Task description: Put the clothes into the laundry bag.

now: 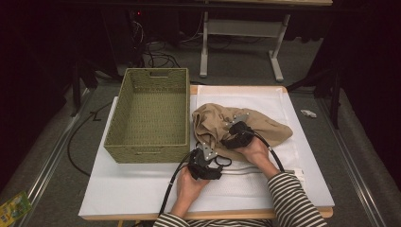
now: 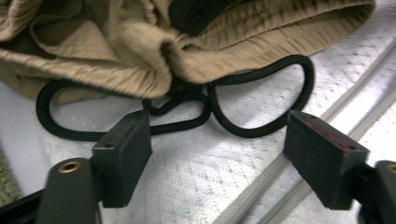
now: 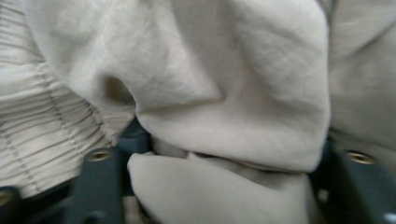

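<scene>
The crumpled tan fabric garment (image 1: 236, 125) lies just right of the woven green basket (image 1: 150, 116). The right claw (image 1: 235, 134) is clamped on its bunched folds; the left claw (image 1: 204, 160) stands apart before its black drawstring (image 2: 243, 107).

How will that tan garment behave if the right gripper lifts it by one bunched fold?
Probably floppy: the tan garment lies crumpled in soft folds on the white mat, so the rest should sag and trail. Likely light, being thin fabric. Its black drawstring hangs loose in loops and may dangle or snag.
</scene>
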`<state>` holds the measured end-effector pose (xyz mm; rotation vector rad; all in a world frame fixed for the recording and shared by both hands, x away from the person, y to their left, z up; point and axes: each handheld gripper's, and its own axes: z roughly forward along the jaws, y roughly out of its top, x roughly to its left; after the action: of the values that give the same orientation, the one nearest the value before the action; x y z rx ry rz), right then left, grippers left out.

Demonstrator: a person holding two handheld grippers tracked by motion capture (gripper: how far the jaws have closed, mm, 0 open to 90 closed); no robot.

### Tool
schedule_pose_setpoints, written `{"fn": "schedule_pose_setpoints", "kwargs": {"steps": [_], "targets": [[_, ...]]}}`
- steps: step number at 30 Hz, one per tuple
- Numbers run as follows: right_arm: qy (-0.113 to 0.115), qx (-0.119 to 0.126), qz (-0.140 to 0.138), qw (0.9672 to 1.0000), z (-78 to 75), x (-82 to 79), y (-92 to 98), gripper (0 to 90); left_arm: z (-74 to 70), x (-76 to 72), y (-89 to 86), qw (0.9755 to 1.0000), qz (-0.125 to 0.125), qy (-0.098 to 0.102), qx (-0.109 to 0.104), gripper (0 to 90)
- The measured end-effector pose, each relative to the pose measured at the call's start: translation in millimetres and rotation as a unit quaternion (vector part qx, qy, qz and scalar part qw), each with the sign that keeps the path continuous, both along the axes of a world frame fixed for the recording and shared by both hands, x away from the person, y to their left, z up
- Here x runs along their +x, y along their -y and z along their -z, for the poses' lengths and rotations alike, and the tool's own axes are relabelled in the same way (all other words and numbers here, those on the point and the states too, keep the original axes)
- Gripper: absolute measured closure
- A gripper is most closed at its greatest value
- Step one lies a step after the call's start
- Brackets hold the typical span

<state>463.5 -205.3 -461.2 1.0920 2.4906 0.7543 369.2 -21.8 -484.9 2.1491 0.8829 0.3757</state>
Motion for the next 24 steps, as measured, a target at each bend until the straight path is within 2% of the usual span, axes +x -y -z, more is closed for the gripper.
{"fn": "schedule_pose_setpoints", "kwargs": {"steps": [1, 5, 6, 7, 9, 12, 14, 16, 19, 24], "targets": [[0.004, -0.004, -0.005, 1.0000, -0.7, 0.9, 1.9, 46.1, 0.0, -0.2, 0.2, 1.0000, 0.000, 0.001, 0.001, 23.0], [0.006, 0.007, -0.007, 0.9999, -2.2, 2.3, 8.2, 61.9, 0.0, -0.4, 0.2, 1.0000, 0.001, 0.001, 0.001, 23.0], [0.010, 0.007, -0.003, 0.9999, -3.3, 2.9, 10.3, 70.2, 0.0, -0.4, 0.2, 1.0000, 0.001, 0.001, 0.000, 23.1], [0.015, 0.001, -0.009, 0.9998, -3.2, 3.7, 12.6, 71.5, 0.0, -0.4, 0.2, 1.0000, 0.001, 0.001, 0.000, 23.1], [0.009, 0.013, -0.007, 0.9998, -4.4, 4.4, 15.7, 73.9, -0.1, -0.3, 0.2, 1.0000, 0.001, 0.001, 0.000, 22.9], [0.019, 0.001, -0.005, 0.9998, -8.8, 2.7, 19.3, 75.9, -0.1, -0.4, 0.2, 1.0000, 0.001, 0.002, 0.001, 22.5], [0.022, 0.008, 0.001, 0.9997, -11.4, 1.8, 24.9, 76.2, -0.1, -0.8, 0.4, 1.0000, 0.001, 0.003, 0.002, 22.0], [0.026, 0.016, 0.011, 0.9995, -13.8, 1.5, 32.3, 76.5, -0.1, -1.0, 0.5, 1.0000, 0.001, 0.004, 0.001, 21.9], [0.031, 0.014, 0.025, 0.9991, -19.9, -0.3, 46.6, 76.5, -0.3, -1.4, 0.7, 1.0000, 0.006, 0.005, 0.002, 22.6], [0.035, 0.017, 0.040, 0.9984, -28.4, -8.9, 73.2, 76.6, -0.4, 1.1, -0.9, 0.9999, 0.011, -0.006, -0.007, 22.2]]}}
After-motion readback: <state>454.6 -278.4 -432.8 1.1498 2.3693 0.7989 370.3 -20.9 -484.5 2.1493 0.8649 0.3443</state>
